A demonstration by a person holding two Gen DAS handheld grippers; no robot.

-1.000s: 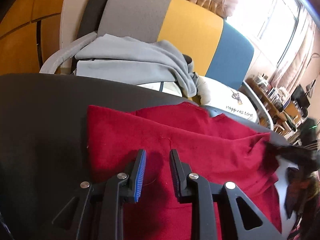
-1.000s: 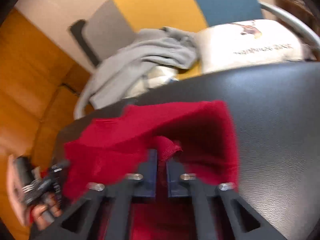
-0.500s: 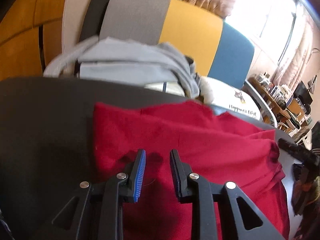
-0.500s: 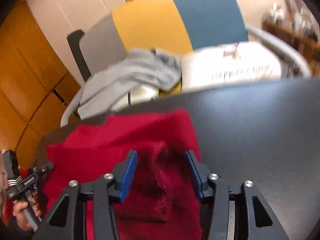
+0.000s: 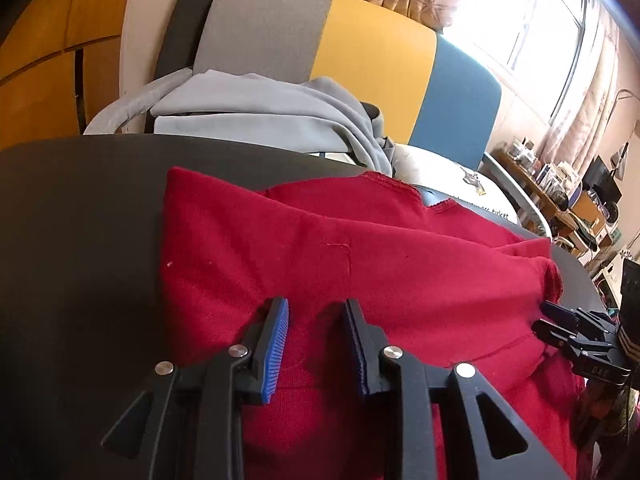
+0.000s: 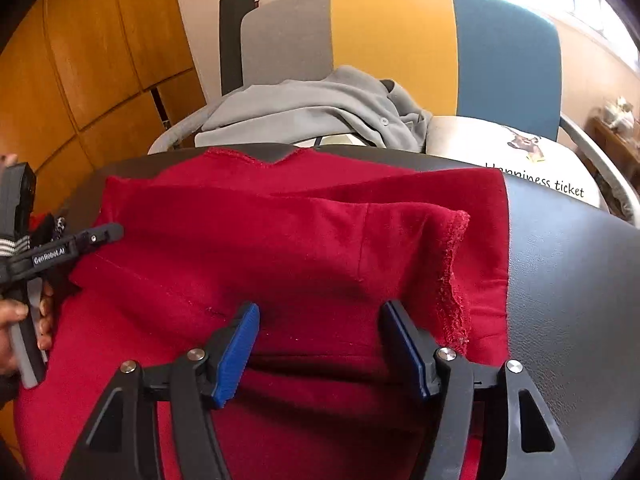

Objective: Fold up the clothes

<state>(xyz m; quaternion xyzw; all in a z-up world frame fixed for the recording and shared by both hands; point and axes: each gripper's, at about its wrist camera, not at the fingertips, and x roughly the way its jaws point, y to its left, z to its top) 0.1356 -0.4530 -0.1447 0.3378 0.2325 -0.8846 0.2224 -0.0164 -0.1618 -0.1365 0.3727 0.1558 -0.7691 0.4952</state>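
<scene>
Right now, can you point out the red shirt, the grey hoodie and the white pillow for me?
red shirt (image 6: 312, 248): right wrist view, on the folded top layer.
grey hoodie (image 6: 320, 108): right wrist view, on its crumpled middle.
white pillow (image 6: 492, 144): right wrist view, on its printed top face.

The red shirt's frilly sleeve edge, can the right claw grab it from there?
Probably yes. The right claw is open over the red shirt, and the sleeve edge lies just beside its right finger, with nothing covering it.

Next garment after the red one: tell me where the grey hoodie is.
In both wrist views the grey hoodie lies heaped on the tricolour chair, just beyond the black table's far edge, behind the red garment.
</scene>
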